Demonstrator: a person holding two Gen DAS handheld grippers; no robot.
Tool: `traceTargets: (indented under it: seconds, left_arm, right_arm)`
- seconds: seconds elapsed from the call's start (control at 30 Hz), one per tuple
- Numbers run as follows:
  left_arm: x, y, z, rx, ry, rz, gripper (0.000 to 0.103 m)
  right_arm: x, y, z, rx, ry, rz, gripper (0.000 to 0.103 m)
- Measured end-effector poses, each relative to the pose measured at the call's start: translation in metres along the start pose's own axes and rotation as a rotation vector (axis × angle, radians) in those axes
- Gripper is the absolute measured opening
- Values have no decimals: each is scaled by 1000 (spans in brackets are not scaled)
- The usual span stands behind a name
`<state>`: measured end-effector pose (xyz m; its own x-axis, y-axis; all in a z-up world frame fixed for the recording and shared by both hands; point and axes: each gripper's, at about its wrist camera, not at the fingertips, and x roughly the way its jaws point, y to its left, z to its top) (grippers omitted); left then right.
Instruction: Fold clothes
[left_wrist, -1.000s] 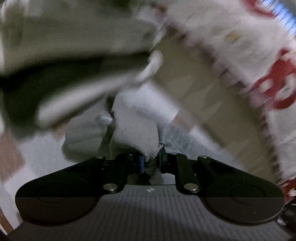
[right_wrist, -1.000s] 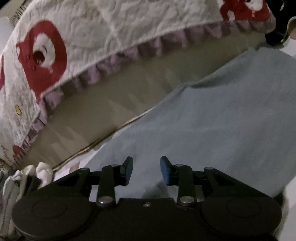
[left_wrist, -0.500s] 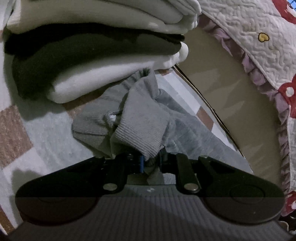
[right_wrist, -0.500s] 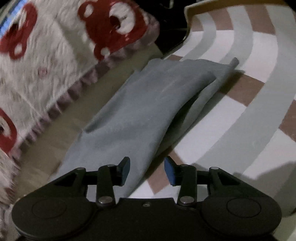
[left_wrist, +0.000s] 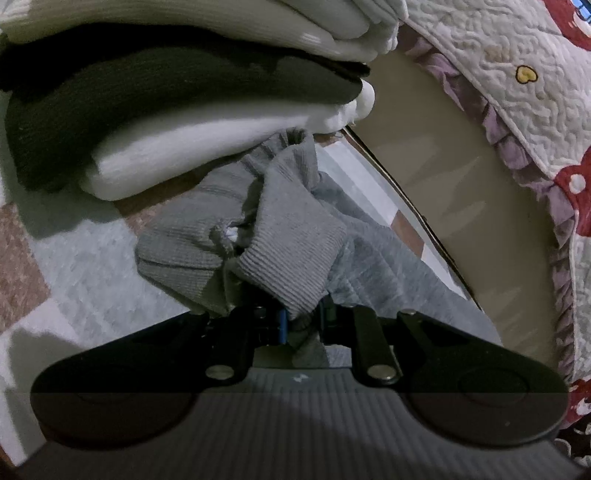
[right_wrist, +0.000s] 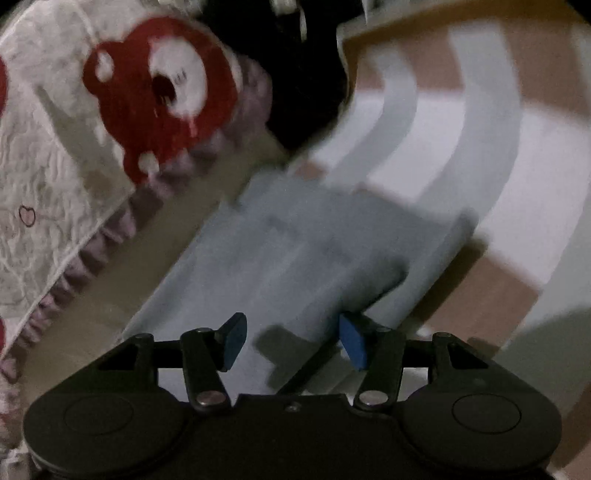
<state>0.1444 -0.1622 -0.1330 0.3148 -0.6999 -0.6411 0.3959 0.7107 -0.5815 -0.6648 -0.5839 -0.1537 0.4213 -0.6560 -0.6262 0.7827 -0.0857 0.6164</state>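
Left gripper (left_wrist: 301, 321) clamped on grey ribbed garment (left_wrist: 295, 243), right gripper (right_wrist: 293, 341) empty, just widening above blue-grey cloth (right_wrist: 295, 251)

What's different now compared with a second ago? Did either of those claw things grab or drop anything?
The right gripper swept along the grey-blue garment toward its far end by the striped rug, and its jaws have just been opening, cloth below them but nothing pinched. The left gripper stayed clamped on the grey ribbed cuff, settling beside the stack of folded clothes.
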Motion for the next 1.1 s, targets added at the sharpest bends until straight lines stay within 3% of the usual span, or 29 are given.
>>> traceTargets:
  seconds: [0.07,0.13,0.17,0.2,0.37,0.47,0.53,0.67,0.73,0.8,0.83,0.87,0.97,1.03,1.1]
  left_arm:
    - [0,1,0,2,-1,-5,16]
    - [0,3,0,-7,0,-14,16]
    - [0,5,0,-11,1,-19,16]
    - [0,6,-1,-15,1,-25,16]
    - [1,5,-3,-11,-5,-29,16]
    - [2,6,-3,-21,-2,-36,16]
    - [2,9,-2,-41,9,-49,17]
    - [4,19,0,-110,32,-84,17]
    - [6,21,0,-124,38,-92,17]
    - [6,21,0,-124,40,-91,18]
    - [7,21,0,-125,41,-91,18]
    - [7,21,0,-130,42,-92,18]
    - [8,24,-1,-156,46,-104,18]
    - [9,28,-1,-175,51,-116,18]
    - [8,28,-1,-180,55,-119,18]
  right_arm:
    - [17,-5,0,40,40,-11,61]
    - [25,-5,11,88,4,23,57]
    - [30,-2,19,96,9,33,11]
    - [31,6,29,67,-10,39,7]
    - [-21,71,72,-249,-287,161,3]
    - [-24,78,75,-351,-324,29,2]
    - [-9,65,70,-381,-282,-85,2]
    - [28,45,40,-492,-153,-287,2]
    - [41,36,27,-509,-96,-343,2]
    - [41,32,19,-501,-98,-367,4]
    - [41,30,15,-496,-100,-381,9]
    - [39,29,13,-490,-107,-411,23]
    - [28,22,10,-458,-126,-469,48]
    - [17,11,8,-382,-135,-471,58]
    - [1,-1,4,-274,-155,-453,60]
